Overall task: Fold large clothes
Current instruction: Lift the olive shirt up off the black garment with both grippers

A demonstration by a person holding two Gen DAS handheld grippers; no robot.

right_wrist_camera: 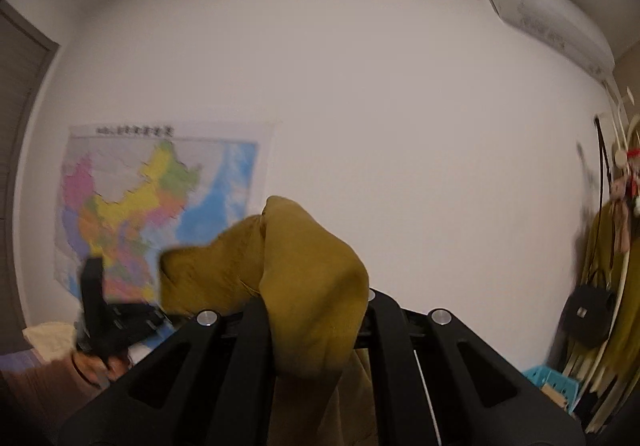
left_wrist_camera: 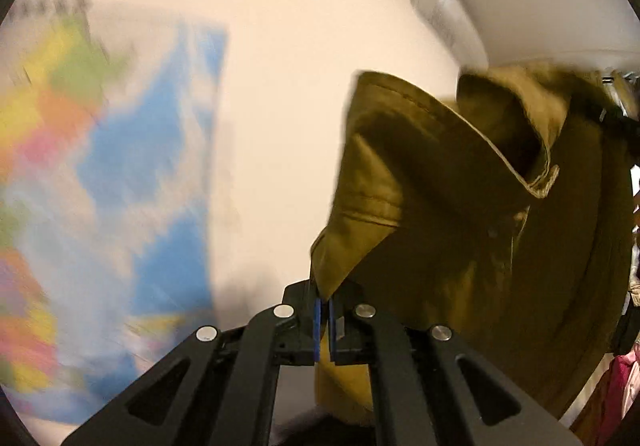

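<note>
Level, both grippers, left gripper [left_wrist_camera: 324, 312] and right gripper [right_wrist_camera: 316, 310], clamp the mustard coat [left_wrist_camera: 460, 214].

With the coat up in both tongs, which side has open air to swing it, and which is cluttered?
Open: the stretch of bare wall between the map and the air conditioner. Crowded: far right, where a black bag and other hanging things cluster, with a blue basket below. Both tongs are shut on the coat.

No text can be read with certainty. The wall map [right_wrist_camera: 156, 206] carries a dark title line along its top edge, but it is too blurred to make out; in the left wrist view it is blurred too.
</note>
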